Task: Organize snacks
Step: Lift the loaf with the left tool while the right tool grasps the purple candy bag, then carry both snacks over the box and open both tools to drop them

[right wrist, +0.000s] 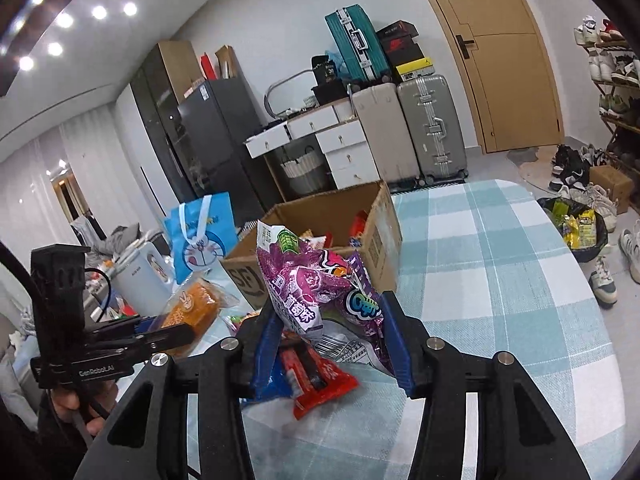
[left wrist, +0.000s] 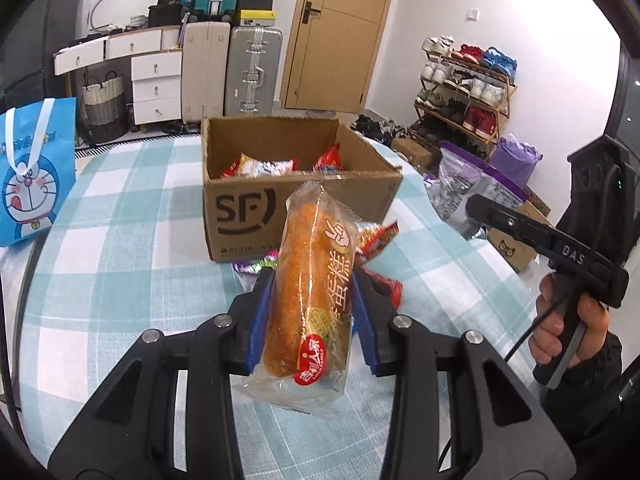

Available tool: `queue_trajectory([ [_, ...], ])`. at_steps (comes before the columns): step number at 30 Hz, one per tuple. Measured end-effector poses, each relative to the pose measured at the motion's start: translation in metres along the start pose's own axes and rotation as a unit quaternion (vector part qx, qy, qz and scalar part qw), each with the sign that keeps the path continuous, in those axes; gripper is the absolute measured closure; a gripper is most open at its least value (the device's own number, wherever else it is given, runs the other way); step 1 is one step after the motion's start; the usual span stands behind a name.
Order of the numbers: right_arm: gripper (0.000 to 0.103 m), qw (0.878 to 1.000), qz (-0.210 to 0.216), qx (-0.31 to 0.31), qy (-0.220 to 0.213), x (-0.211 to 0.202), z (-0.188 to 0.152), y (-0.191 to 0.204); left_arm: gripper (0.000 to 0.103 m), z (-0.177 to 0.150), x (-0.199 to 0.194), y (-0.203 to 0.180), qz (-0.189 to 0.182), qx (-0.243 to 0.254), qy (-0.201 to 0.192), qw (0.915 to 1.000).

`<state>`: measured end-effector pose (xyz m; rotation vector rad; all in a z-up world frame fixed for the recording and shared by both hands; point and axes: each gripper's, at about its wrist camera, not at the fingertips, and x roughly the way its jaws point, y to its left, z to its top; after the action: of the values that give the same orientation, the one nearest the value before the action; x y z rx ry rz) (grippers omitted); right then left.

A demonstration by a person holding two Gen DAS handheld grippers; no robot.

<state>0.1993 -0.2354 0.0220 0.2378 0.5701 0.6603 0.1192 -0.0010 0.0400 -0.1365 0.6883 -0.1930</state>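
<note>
the open cardboard box [left wrist: 296,184] stood on the desk [left wrist: 132,248] with its flaps up. it held several snack packets [left wrist: 260,166], mostly red and white; their full count could not be read. a blue cartoon gift bag [left wrist: 32,172] stood upright at the desk's left edge, well apart from the box.

the desk carried a teal and white check cloth. loose snack packets [left wrist: 380,240] lay on it just in front of the box, among them a red packet [right wrist: 320,380] below the right fingers. behind the desk stood a white drawer unit [left wrist: 156,88], two upright suitcases [left wrist: 252,72], a wooden door [left wrist: 340,32] and a shoe rack [left wrist: 464,84].

the left gripper [left wrist: 310,320] pointed down toward the box, its blue fingers [left wrist: 258,320] closed on a clear-wrapped cake roll [left wrist: 308,292], held lengthwise and clear of the desk. the right gripper [right wrist: 328,336] was raised above the desk just in front of the box, its fingers [right wrist: 394,340] pressed on both sides of a purple candy bag [right wrist: 312,288]. a hand [left wrist: 568,328] gripped the right gripper's handle.
</note>
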Motion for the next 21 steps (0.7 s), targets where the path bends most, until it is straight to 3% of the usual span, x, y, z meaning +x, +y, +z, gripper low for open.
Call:
queue_trajectory([
  [21, 0.054, 1.0, 0.021, -0.014, -0.009, 0.019, 0.046, 0.035, 0.068, 0.07, -0.003, 0.01, 0.018, 0.008, -0.045, 0.9988],
])
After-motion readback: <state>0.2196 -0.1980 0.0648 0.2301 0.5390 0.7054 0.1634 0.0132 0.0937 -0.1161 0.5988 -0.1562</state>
